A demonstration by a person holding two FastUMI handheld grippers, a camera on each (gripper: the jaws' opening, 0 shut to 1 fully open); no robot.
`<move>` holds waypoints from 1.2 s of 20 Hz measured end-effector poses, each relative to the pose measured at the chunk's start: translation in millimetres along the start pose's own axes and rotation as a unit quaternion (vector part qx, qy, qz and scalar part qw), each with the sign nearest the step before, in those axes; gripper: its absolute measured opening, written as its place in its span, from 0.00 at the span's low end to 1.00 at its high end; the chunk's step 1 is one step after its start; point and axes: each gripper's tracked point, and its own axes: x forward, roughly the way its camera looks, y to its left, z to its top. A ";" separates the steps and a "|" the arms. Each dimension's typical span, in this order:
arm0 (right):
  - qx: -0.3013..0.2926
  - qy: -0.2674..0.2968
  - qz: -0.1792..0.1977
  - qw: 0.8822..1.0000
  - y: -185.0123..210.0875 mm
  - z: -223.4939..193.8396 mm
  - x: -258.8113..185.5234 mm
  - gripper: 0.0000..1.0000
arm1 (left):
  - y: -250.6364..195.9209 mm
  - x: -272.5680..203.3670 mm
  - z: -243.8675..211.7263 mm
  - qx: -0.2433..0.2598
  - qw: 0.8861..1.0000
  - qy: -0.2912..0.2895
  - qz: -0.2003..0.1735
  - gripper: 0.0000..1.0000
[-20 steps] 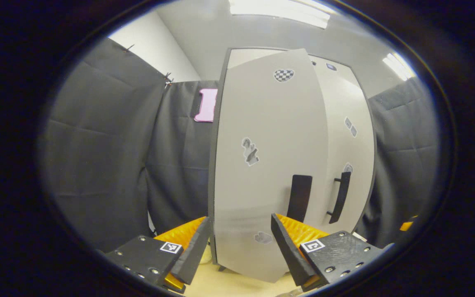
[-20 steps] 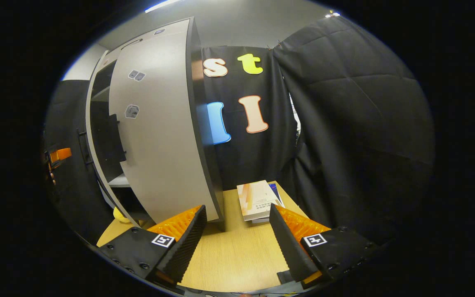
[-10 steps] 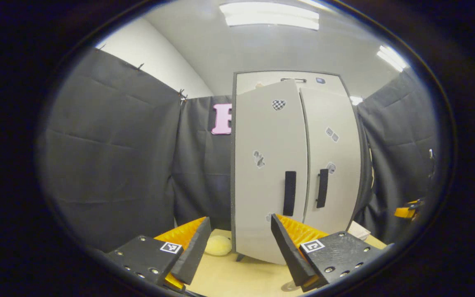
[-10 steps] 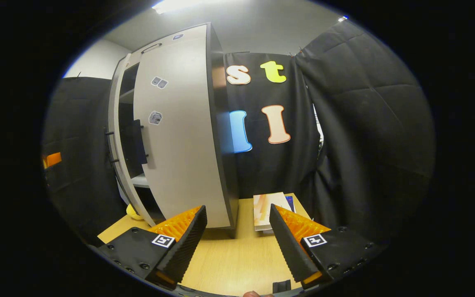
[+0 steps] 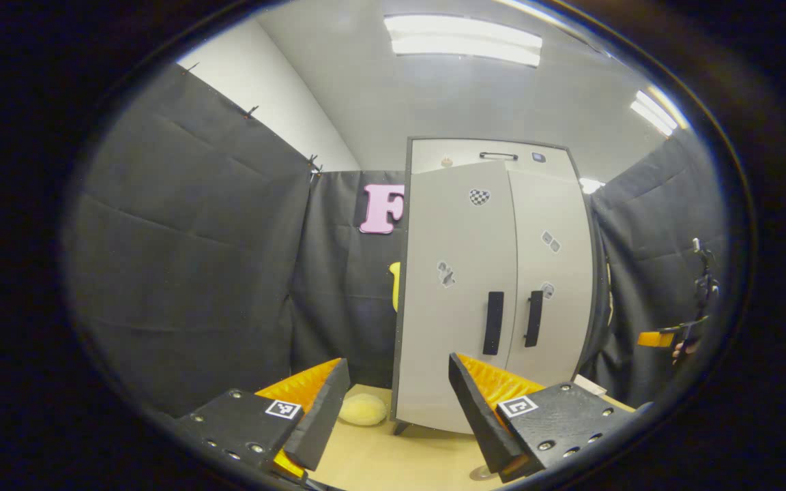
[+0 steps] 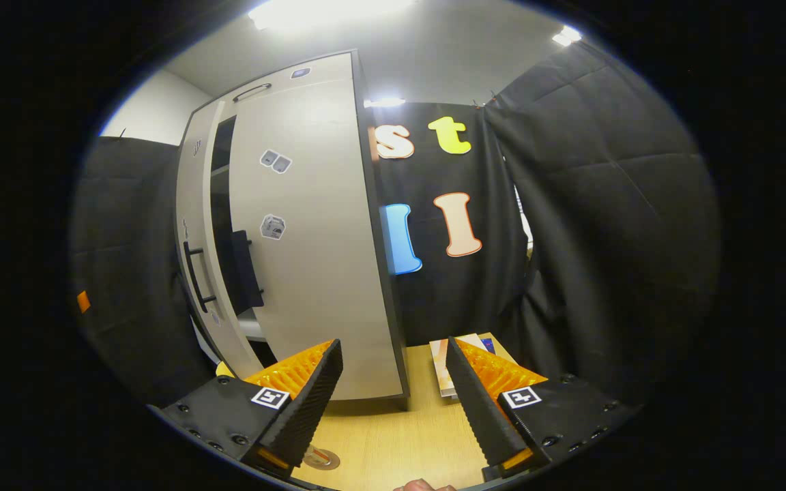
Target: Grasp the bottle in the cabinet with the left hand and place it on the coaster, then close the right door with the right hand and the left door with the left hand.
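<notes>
The pale cabinet stands on the wooden table, seen from the front in the left gripper view. Its left door and right door lie almost flush, their dark handles side by side. In the right gripper view the left door stands slightly ajar, with a dark gap beside the right door. My left gripper is open, back from the cabinet and touching nothing. My right gripper is open over the table near the cabinet's right corner. A small round disc, seemingly the coaster, lies on the table.
A yellow soft lump lies at the cabinet's left foot. Stacked books rest on the table right of the cabinet. Black cloth walls close in on all sides. The other gripper shows at the far right.
The left door has swung from well open to nearly shut. My left gripper has drawn back from it, so the whole cabinet shows. The right gripper has shifted back a little.
</notes>
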 end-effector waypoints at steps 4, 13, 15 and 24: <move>0.002 -0.007 -0.028 1.000 0.8 -7.3 -10.5 0.97 | 13.7 0.6 7.6 0.018 1.000 -0.004 0.000 0.89; 0.053 -0.012 -0.040 0.998 32.5 -2.8 -8.9 0.96 | 59.5 -37.1 -0.9 0.031 0.999 -0.002 0.011 0.88; 0.047 -0.020 -0.044 0.998 34.9 -4.6 -13.5 0.96 | 65.4 -41.0 0.0 0.025 1.000 -0.009 0.008 0.95; 0.002 -0.027 -0.038 0.999 48.3 -5.3 -21.7 0.92 | 78.5 -52.5 -7.6 -0.001 1.000 -0.011 0.020 0.88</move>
